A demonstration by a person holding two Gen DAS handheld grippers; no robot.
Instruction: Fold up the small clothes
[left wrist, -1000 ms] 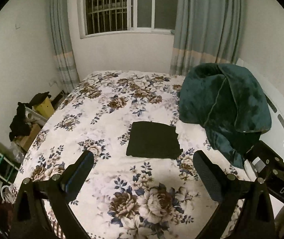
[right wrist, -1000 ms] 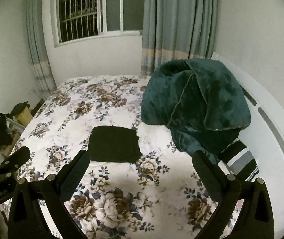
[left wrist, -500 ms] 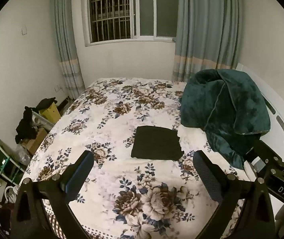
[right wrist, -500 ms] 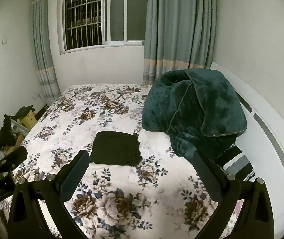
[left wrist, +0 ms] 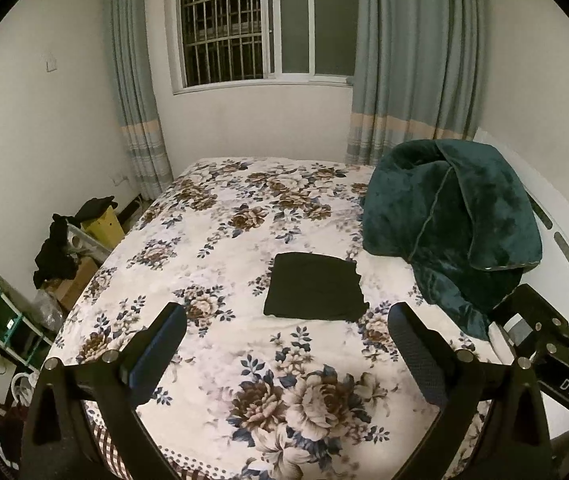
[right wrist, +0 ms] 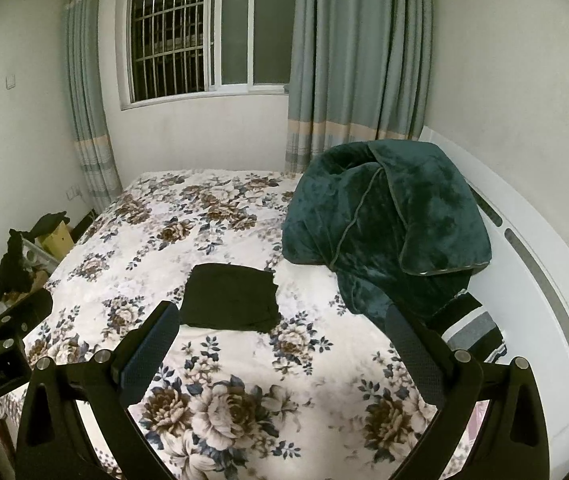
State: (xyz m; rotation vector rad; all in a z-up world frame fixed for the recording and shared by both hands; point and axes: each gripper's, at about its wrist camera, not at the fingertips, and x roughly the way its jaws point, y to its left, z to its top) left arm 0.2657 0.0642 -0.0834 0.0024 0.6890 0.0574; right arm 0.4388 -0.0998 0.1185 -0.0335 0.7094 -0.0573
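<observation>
Folded black garment (left wrist: 314, 287) lying flat on floral bed (left wrist: 212, 248), left tool (left wrist: 286, 330) and right tool (right wrist: 280, 326) hovering wide open, gripping nothing, teal blanket (left wrist: 456, 224) sitting beside garment

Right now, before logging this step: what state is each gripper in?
Left gripper: open, holding nothing.
Right gripper: open, holding nothing.

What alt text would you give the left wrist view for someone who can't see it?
A black garment, folded into a flat rectangle, lies mid-bed on a floral bedspread beyond the open, empty left gripper. A dark green blanket is heaped to its right; the right gripper shows at the edge.
</observation>
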